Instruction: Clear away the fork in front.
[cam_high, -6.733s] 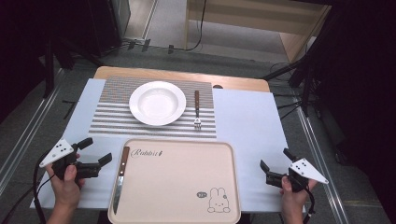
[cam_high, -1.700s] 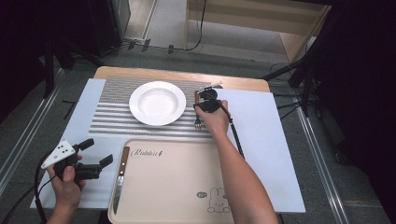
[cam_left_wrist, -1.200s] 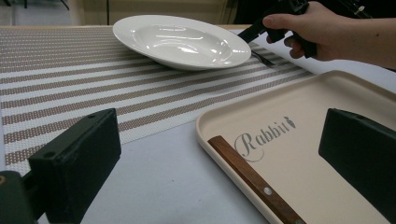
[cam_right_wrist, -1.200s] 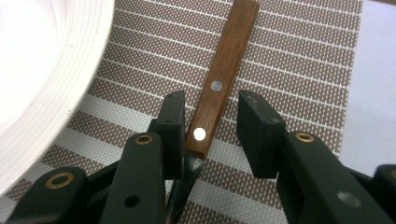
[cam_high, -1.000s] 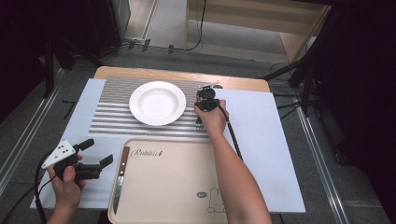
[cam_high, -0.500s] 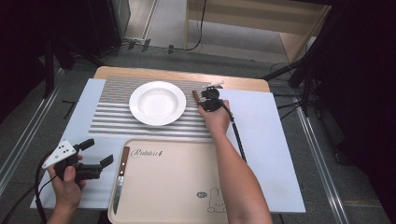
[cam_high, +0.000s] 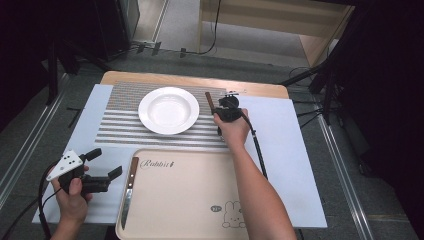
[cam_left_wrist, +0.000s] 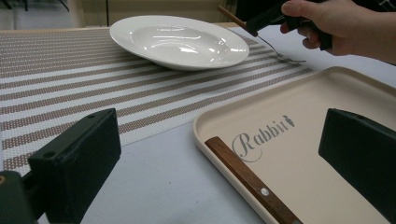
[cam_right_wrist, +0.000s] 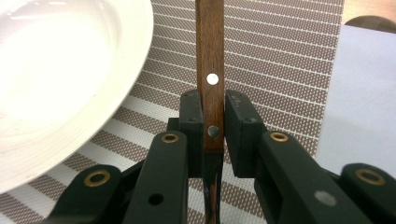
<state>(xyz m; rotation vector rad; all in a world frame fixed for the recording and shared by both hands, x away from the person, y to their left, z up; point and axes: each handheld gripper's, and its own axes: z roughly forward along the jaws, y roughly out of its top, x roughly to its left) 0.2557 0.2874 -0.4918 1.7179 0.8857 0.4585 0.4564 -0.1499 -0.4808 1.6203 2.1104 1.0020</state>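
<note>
While clamped, fork (cam_right_wrist: 209, 88) between right gripper (cam_right_wrist: 212, 126) pads.

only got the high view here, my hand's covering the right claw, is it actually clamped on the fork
Observer: Yes. In the right gripper view the right claw pinches the fork by its wooden handle, near the lower rivet.
Operator: fork off the mat yet
Observer: Partly. In the left gripper view the handle end is raised while the tines sit at the placemat.
Operator: and the left claw
Observer: The left claw is open, with the knife handle on the tray rim between its jaws, untouched.
</note>
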